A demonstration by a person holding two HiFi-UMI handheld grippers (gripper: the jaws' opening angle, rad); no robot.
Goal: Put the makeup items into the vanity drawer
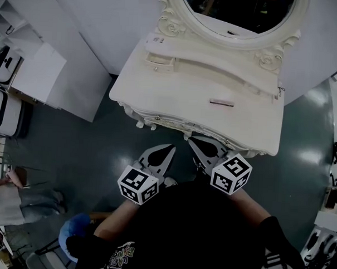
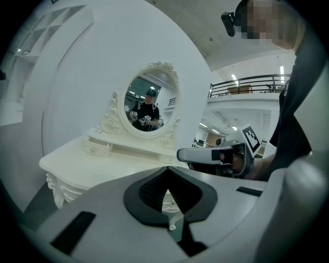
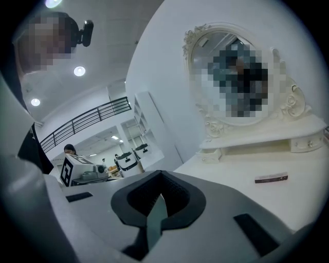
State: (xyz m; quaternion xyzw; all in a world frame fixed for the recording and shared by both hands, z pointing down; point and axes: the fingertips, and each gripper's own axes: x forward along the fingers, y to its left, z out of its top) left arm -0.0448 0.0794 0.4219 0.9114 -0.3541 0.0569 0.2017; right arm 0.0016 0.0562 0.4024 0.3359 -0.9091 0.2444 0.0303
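Left gripper [image 1: 170,149] and right gripper [image 1: 193,140] hang just off the counter [image 1: 176,92], fingers clenched on nothing; 1 makeup item [image 1: 221,103] lies on top.

In the head view the mirror [image 1: 235,14] is cut off by the top edge. The front face of the vanity [image 1: 176,87] is mostly hidden under its own overhanging top. The slim dark item [image 1: 221,103] lying on that top is too small for me to identify in either view that shows it.
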